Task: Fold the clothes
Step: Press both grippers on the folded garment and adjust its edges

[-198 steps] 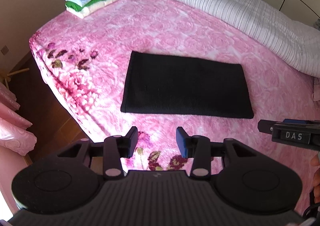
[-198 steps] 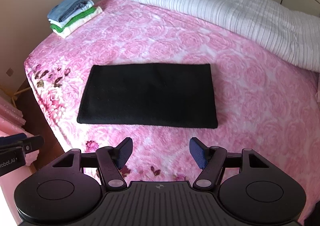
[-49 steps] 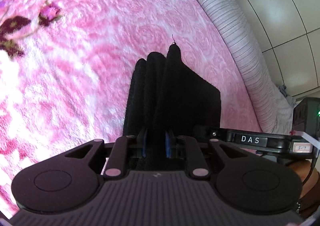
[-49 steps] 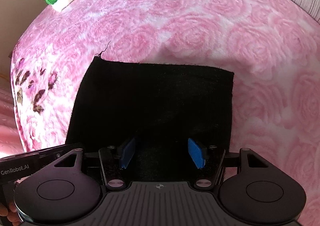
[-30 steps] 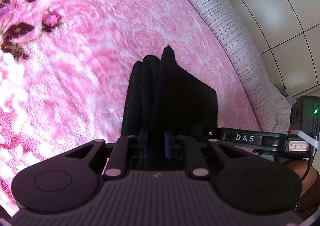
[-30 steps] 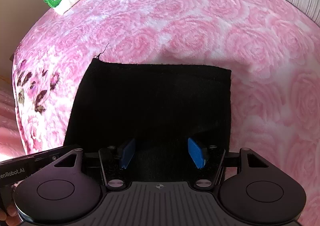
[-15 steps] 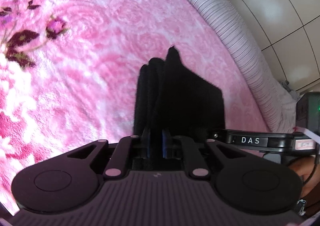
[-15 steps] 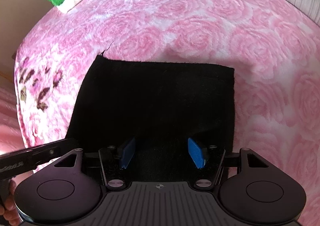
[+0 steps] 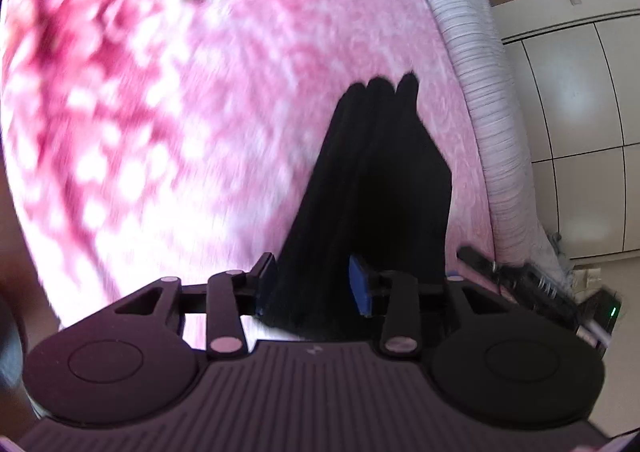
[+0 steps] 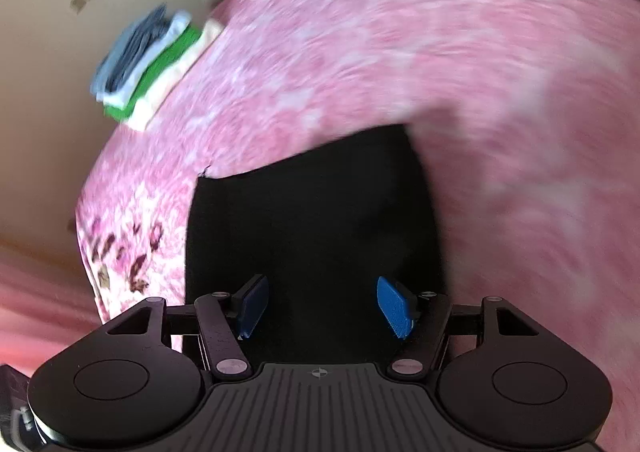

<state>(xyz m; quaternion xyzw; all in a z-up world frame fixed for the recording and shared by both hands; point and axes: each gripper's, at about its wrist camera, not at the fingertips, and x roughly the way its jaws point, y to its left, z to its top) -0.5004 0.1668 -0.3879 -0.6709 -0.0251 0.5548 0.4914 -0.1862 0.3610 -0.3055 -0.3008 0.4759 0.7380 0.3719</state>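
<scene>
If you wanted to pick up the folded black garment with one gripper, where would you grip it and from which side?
I would grip the folded black garment at its near edge, coming in low from the bed's near side. In the left wrist view its stacked layers bunch there, so one pinch could catch them all. The left gripper, jaws opening, already straddles that edge; the right gripper is open above it.

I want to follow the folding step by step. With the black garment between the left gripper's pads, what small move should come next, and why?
Probably draw the left gripper back off the black garment. Its jaws are opening with the folded edge between them, and the cloth already lies folded on the pink blanket. The right gripper stands open over it, gripping nothing.
</scene>
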